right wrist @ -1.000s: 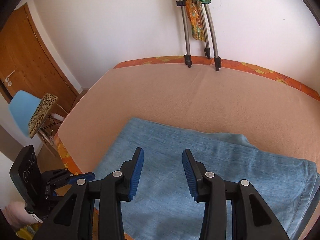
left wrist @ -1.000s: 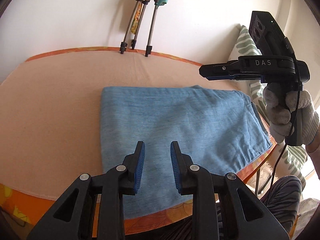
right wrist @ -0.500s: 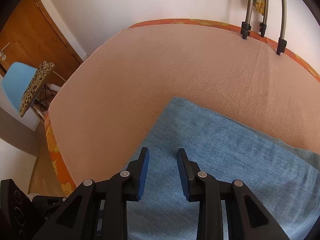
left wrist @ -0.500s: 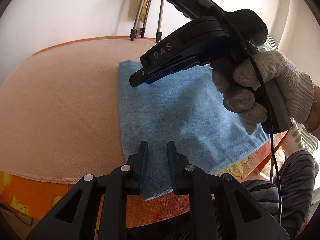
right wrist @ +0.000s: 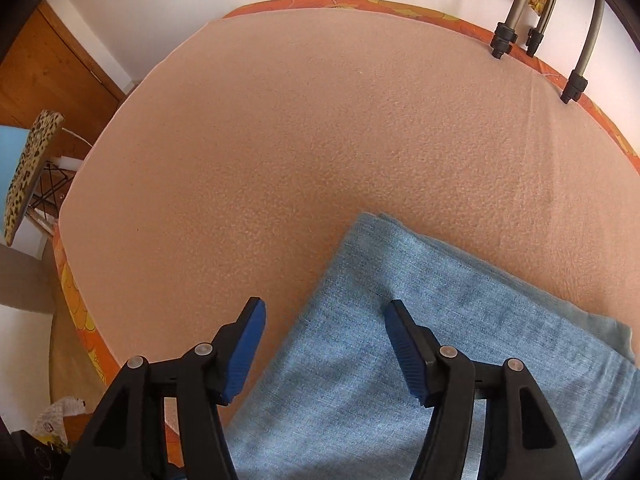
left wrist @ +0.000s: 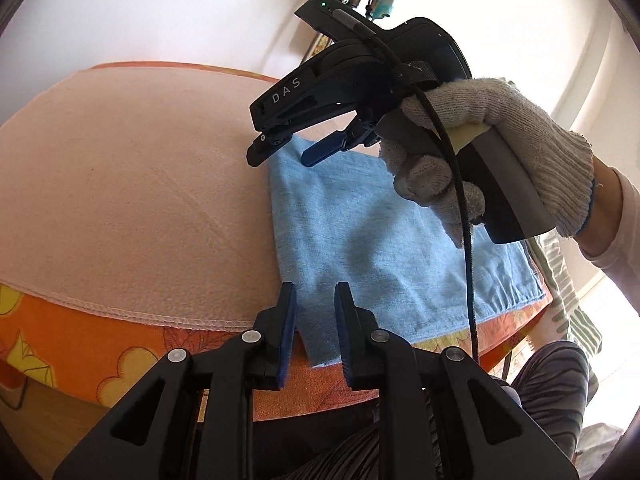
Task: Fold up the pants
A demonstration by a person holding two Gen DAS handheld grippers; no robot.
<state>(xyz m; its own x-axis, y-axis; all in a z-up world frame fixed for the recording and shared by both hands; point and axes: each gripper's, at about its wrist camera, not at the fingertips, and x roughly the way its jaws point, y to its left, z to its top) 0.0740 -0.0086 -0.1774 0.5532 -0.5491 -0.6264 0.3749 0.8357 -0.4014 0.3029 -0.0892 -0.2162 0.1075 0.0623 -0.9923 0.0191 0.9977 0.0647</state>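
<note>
we see our right gripper (right wrist: 324, 320) pointing down, jaws just opened wide, nothing pinched | folded blue pants (right wrist: 420, 360) lie beneath, their left edge between the fingers | peach tabletop (right wrist: 320, 140) fills the frame | metal legs (right wrist: 540, 24) at its far right edge | leopard-print cushion (right wrist: 28, 168) off left

Folded light-blue denim pants (right wrist: 420, 340), faintly mottled. Peach fleece cover (right wrist: 320, 140) over an orange leaf-print cloth (left wrist: 100, 364) on the bench. Black grippers, blue pads (right wrist: 404, 348). Off-white knit glove (left wrist: 500, 132). Leopard-print cushion (right wrist: 28, 164), far left.
</note>
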